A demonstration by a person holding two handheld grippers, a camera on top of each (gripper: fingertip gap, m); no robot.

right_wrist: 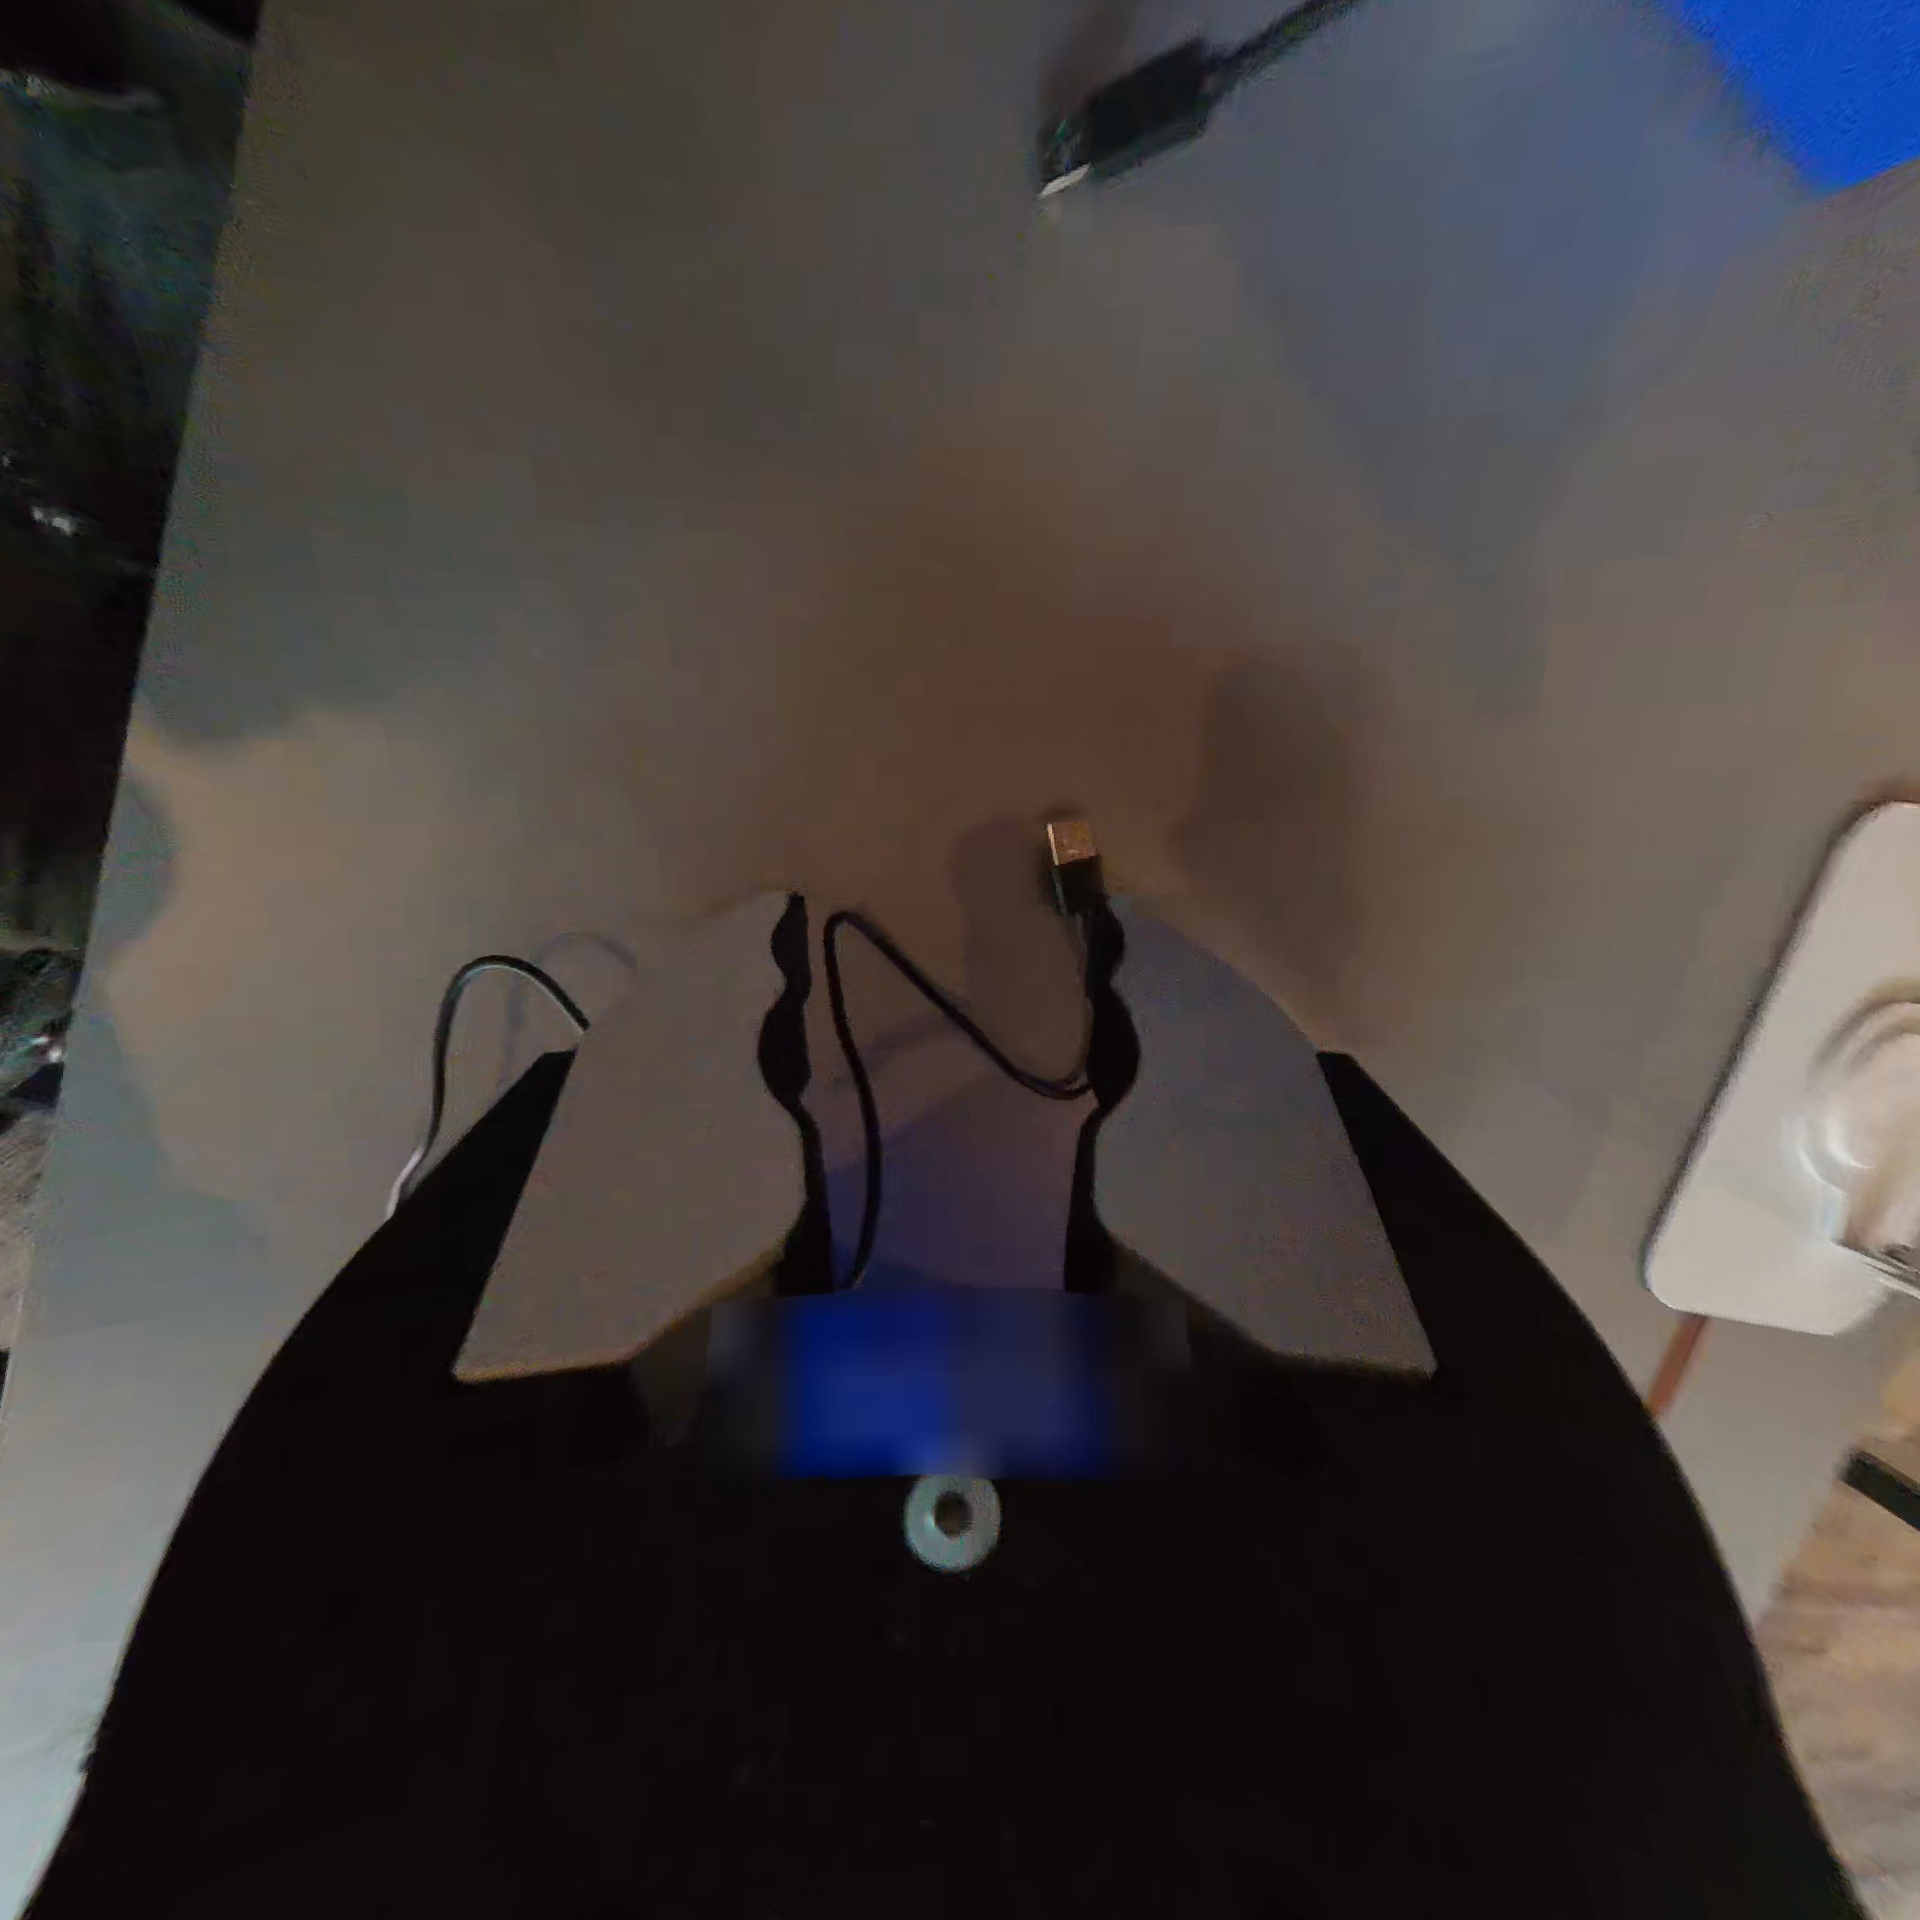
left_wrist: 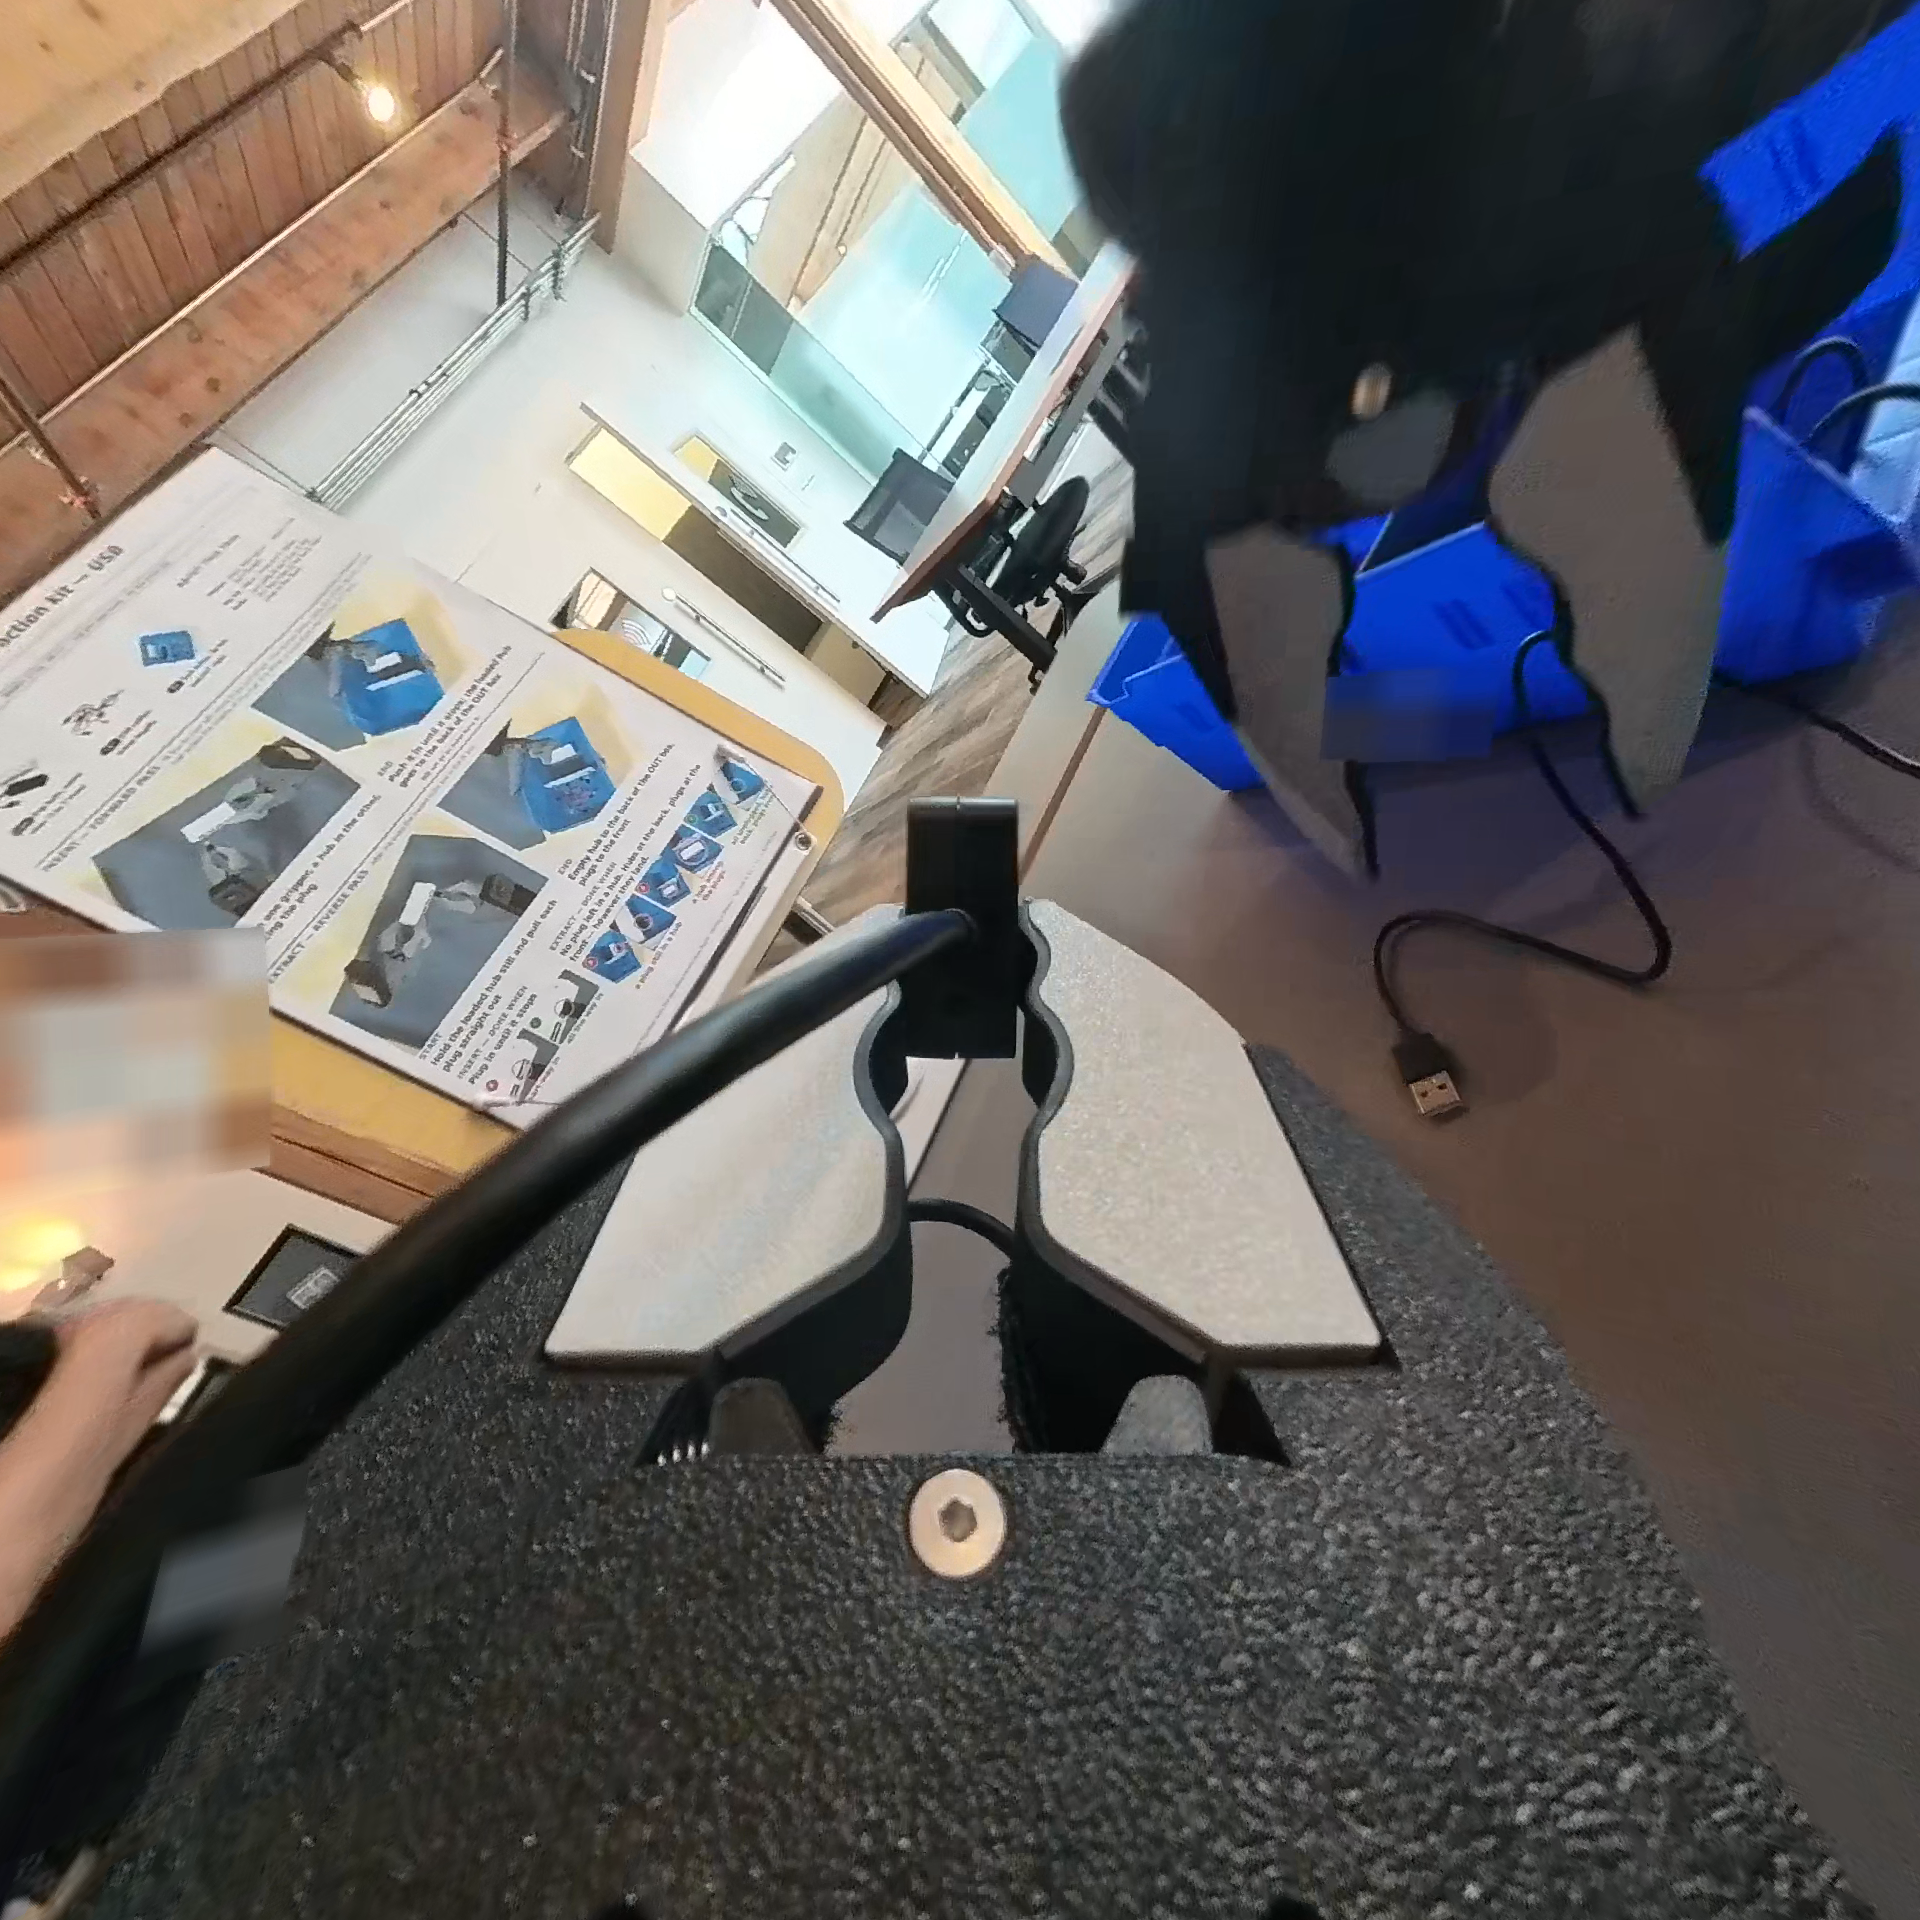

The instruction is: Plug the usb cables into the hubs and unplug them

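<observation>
My left gripper is shut on a black hub, held upright above the grey table; the hub's thick black cable arcs off to the lower left. My right gripper hangs open over the table at the upper right. A thin black USB cable's plug lies loose on the table below it. In the right wrist view, my right gripper is open, and that plug lies just past the right fingertip, its cable looping between the fingers. A second black plug lies farther off.
Blue bins stand at the back of the table, with a cable trailing out. A printed instruction sheet leans on a board at the left. A person's hand is at the lower left. A white object sits at the table's right edge.
</observation>
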